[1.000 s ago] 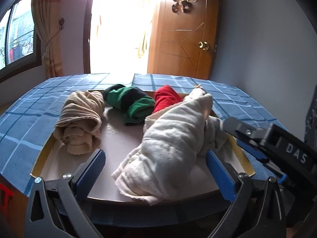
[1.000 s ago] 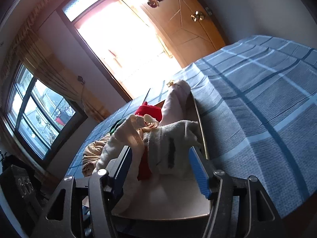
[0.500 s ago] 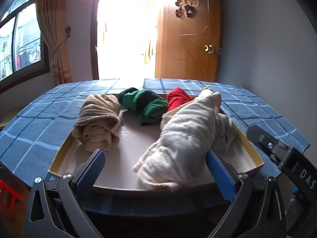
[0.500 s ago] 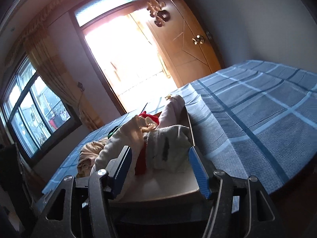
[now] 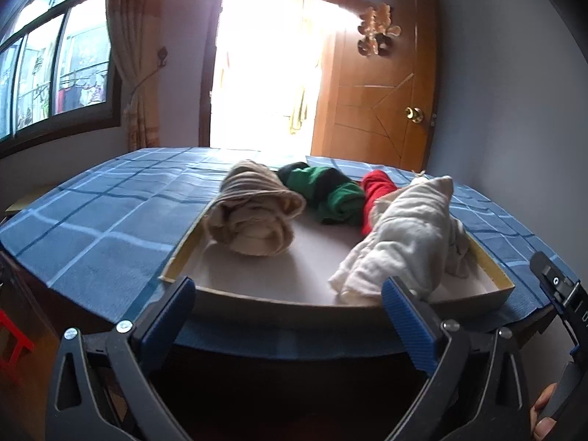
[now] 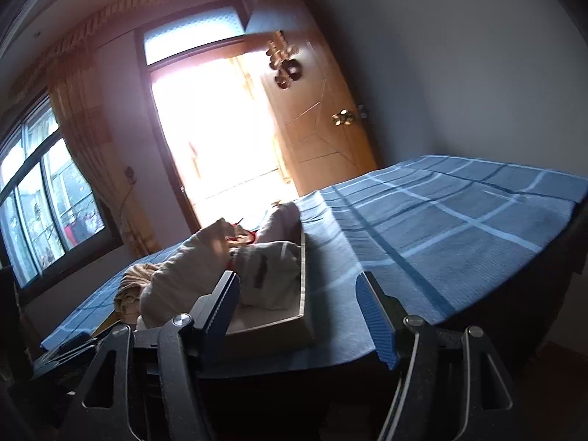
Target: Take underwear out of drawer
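The underwear lies rolled in a shallow drawer [image 5: 367, 307] set on a bed with a blue check cover [image 5: 110, 228]. Four bundles are visible: a beige roll [image 5: 253, 217] at the left, a green-and-black roll [image 5: 323, 193] behind it, a red piece [image 5: 376, 191] partly covered, and a large white bundle [image 5: 400, 239] along the right side, reaching almost to the front wall. A smaller pale piece [image 6: 270, 275] with a dark mark lies against the right wall.

Judgement on handling: all pieces are light, soft cloth with no stiffness. They will sag and may unroll if lifted by a loose edge. Slipping is unlikely on the ribbed pads; there is no breakage risk. The sound hold is across the thick middle of a roll, pinching through several layers. The white bundle overlaps the red piece and could drag it along.

The left gripper [image 5: 286, 312] sits in front of the drawer's front wall, its jaws spread wide with nothing between them. The right gripper [image 6: 297, 305] is near the drawer's right front corner; its jaws have just been opening and hold nothing, with the pads clear of the cloth.

An open wooden door [image 5: 378, 84] and a bright doorway lie beyond the bed, a window [image 5: 51, 77] to the left.
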Demonstrator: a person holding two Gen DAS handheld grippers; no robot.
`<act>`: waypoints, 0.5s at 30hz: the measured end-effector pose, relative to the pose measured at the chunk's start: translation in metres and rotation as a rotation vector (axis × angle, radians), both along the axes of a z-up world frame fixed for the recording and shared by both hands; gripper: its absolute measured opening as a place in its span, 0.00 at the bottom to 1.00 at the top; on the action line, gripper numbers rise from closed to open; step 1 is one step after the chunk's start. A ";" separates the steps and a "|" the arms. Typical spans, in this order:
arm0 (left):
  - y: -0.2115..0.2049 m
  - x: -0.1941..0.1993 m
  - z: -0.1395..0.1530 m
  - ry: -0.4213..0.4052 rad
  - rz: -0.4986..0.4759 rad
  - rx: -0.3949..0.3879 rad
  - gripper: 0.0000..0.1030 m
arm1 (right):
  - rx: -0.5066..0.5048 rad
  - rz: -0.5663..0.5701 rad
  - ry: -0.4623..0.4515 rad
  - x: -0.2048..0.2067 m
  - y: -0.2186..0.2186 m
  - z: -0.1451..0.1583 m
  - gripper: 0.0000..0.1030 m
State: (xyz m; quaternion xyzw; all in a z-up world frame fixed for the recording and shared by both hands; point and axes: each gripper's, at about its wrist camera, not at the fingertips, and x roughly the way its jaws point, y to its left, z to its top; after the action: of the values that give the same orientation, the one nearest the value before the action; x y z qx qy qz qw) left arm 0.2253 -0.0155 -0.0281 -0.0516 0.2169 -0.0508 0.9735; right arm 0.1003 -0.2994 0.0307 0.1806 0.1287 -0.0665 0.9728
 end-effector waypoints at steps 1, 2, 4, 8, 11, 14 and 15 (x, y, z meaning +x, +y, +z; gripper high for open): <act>0.003 -0.003 -0.001 -0.014 0.013 -0.004 1.00 | 0.004 -0.007 -0.004 -0.001 -0.001 -0.002 0.66; 0.006 -0.006 -0.001 -0.028 0.026 -0.007 1.00 | 0.003 -0.014 -0.008 -0.003 -0.002 -0.003 0.66; 0.014 -0.012 -0.002 -0.066 0.064 -0.010 1.00 | -0.012 -0.023 -0.007 -0.005 0.000 -0.006 0.66; 0.031 -0.019 0.000 -0.122 0.136 -0.017 1.00 | -0.016 -0.037 -0.029 -0.012 0.000 -0.005 0.67; 0.049 -0.020 0.000 -0.124 0.183 -0.027 1.00 | -0.028 -0.035 -0.032 -0.014 0.002 -0.005 0.67; 0.074 -0.017 0.002 -0.076 0.219 -0.060 1.00 | -0.019 -0.030 -0.030 -0.015 0.001 -0.006 0.67; 0.082 -0.017 0.002 -0.065 0.230 -0.076 1.00 | -0.015 -0.032 -0.031 -0.016 0.000 -0.006 0.67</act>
State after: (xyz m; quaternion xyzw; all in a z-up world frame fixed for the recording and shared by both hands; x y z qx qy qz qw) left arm 0.2083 0.0669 -0.0258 -0.1114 0.1758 0.0514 0.9767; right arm 0.0841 -0.2990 0.0242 0.1764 0.1103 -0.0802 0.9748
